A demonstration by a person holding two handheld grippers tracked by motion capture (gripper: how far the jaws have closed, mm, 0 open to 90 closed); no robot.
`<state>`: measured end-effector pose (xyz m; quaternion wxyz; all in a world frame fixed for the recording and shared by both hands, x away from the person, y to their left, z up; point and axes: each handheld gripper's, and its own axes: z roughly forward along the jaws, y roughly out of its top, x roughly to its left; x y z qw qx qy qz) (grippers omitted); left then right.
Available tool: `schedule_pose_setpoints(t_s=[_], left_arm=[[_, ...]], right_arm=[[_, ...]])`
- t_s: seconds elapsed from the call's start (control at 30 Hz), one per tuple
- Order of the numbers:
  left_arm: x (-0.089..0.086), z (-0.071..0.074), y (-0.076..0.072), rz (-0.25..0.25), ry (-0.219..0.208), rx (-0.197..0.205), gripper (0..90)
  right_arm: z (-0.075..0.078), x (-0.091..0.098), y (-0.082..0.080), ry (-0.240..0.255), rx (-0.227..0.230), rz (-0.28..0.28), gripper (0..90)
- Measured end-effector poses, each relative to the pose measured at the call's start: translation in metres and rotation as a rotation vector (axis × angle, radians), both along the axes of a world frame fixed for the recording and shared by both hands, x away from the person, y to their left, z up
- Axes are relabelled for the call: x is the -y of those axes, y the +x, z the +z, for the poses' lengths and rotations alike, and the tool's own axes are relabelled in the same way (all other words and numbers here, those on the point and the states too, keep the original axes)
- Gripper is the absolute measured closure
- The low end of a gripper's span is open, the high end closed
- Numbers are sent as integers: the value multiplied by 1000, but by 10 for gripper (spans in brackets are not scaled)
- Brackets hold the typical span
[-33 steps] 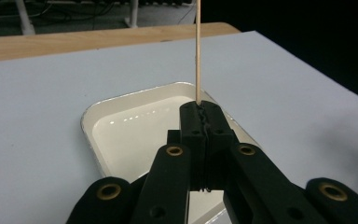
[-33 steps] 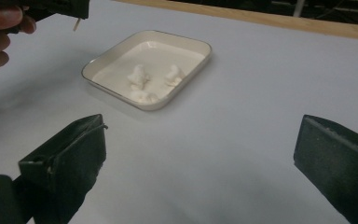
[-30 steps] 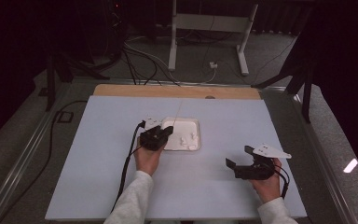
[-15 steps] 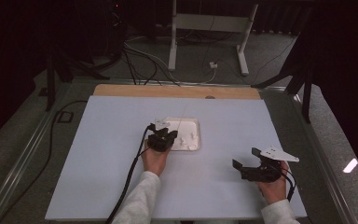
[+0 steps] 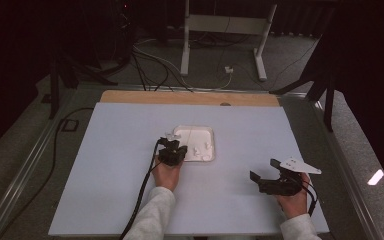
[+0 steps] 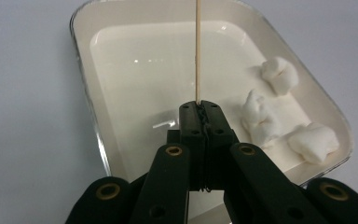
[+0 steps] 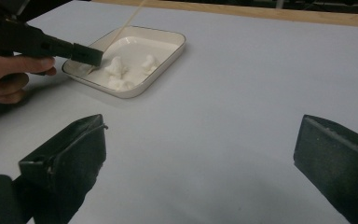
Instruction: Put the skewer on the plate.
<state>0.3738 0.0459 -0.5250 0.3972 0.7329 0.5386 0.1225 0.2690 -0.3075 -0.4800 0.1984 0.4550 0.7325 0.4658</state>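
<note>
My left gripper (image 6: 202,109) is shut on a thin wooden stick (image 6: 197,46) that points away over a white tray (image 6: 144,60). Three white fluffy lumps (image 6: 259,116) lie along the tray's right side, apart from the stick. In the high view the left gripper (image 5: 173,146) sits at the tray's (image 5: 194,127) near left corner. My right gripper (image 5: 264,169) hovers open over bare table at the near right. In the right gripper view its jaws stand wide apart (image 7: 200,154) with nothing between them; beyond are the tray (image 7: 168,51), the lumps (image 7: 116,67) and the left gripper (image 7: 88,53).
The table has a pale blue-white top (image 5: 120,165) with a wooden strip (image 5: 190,98) along its far edge. A black cable (image 5: 142,190) trails from the left gripper toward the near edge. Beyond the table, a white stand (image 5: 220,40) and floor cables.
The left gripper turned from pointing right to pointing straight away and edged slightly right along the tray's near left corner. The right gripper drifted a little to the right, still open.
</note>
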Motion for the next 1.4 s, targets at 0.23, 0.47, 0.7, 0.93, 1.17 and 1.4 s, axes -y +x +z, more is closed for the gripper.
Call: schedule_pose_setpoints(t_s=[0.23, 0.47, 0.7, 0.93, 1.17, 1.4], left_arm=[[1, 1, -1, 42, 12, -23, 900], [1, 2, -1, 54, -4, -25, 762], [-8, 10, -3, 40, -64, 5, 500], [-28, 35, -13, 22, -114, 117, 290], [-56, 59, -32, -44, -85, 236, 145], [-82, 73, -55, -114, -8, 313, 19]], right_arm=[[-1, -1, 0, -2, 1, 4, 25], [0, -3, 0, -1, 2, 8, 25], [-1, -2, 0, 4, 7, 11, 25], [0, -3, -2, 13, 28, 20, 24], [0, -4, -3, 18, 43, 21, 19], [-1, -6, -3, 19, 51, 26, 19]])
